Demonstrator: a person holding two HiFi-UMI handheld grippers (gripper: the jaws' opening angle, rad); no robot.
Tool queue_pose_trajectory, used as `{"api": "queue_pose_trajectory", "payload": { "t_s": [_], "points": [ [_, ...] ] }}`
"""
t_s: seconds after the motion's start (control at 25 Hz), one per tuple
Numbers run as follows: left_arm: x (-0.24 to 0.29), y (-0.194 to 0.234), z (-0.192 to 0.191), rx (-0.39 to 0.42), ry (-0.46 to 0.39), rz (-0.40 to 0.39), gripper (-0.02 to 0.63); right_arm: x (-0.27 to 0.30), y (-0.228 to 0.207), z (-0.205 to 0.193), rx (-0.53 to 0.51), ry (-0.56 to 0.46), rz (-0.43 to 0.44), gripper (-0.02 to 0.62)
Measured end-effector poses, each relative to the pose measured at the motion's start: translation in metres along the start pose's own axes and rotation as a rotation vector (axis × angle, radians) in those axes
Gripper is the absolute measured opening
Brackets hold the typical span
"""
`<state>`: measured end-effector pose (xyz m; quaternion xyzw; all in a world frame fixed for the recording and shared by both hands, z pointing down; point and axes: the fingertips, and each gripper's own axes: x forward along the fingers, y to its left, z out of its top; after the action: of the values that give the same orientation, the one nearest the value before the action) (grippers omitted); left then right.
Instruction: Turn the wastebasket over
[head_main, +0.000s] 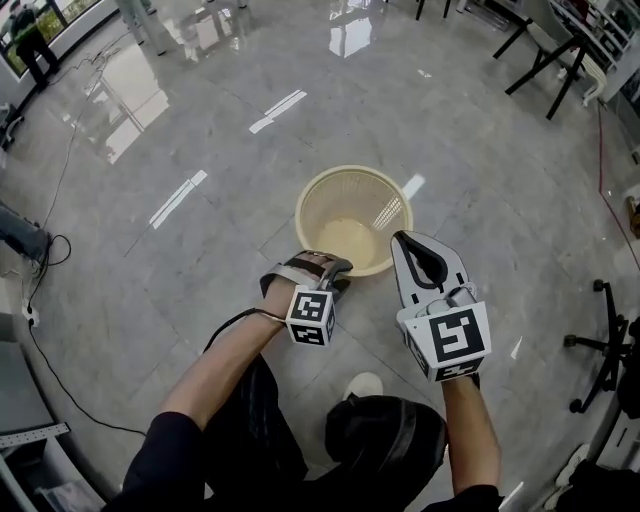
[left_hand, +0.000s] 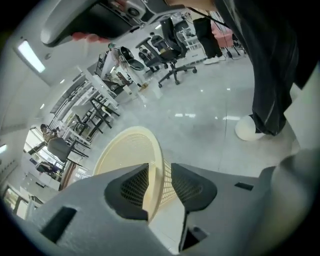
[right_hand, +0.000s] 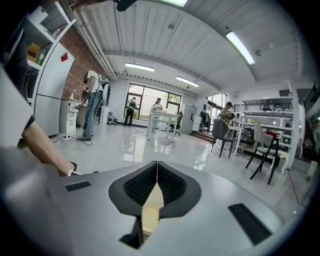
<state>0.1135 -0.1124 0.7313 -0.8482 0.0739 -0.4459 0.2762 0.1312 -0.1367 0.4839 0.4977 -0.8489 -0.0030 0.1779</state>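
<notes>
Upright cream mesh plastic wastebasket (head_main: 318, 215) just ahead — left gripper (left_hand: 159, 186) gapes astride its near rim, right gripper (right_hand: 157, 176) pinched shut — maybe nipping it.

In the head view the left gripper (head_main: 318, 262) is hiding its own jaws under its marker cube (head_main: 311, 317) and is covering the near rim of the cream plastic mesh wastebasket (head_main: 352, 170). In the left gripper view the grey jaws are masking that wastebasket's lower wall and base. In the right gripper view only a thin cream strip is showing between the closed pads of the right gripper (right_hand: 157, 166); the rest is lying concealed beneath its body. Beyond its tips, distant people (right_hand: 158, 105) are standing too small to make out. To that gripper's right, a black office chair (head_main: 605, 345) is being cut off by the head view's edge.
</notes>
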Motion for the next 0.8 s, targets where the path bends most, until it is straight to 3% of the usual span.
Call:
{"api": "queue_pose_trajectory", "payload": {
  "t_s": [0.24,0.52,0.64,0.8],
  "points": [
    [0.007,-0.005,-0.007,0.063,0.031,0.008,0.057,-0.007,-0.003,-0.021,0.016,0.034,-0.018,0.012],
    [0.001,-0.003,-0.007,0.054,0.014,0.026,0.051,-0.01,0.002,-0.03,0.028,0.052,-0.011,0.012],
    [-0.012,0.007,-0.004,-0.063,-0.045,0.051,0.049,-0.009,0.006,-0.03,0.034,0.053,-0.002,0.012],
    [-0.037,0.032,-0.006,-0.339,-0.175,0.086,0.049,-0.008,0.007,-0.032,0.04,0.058,0.006,0.012]
  ]
}}
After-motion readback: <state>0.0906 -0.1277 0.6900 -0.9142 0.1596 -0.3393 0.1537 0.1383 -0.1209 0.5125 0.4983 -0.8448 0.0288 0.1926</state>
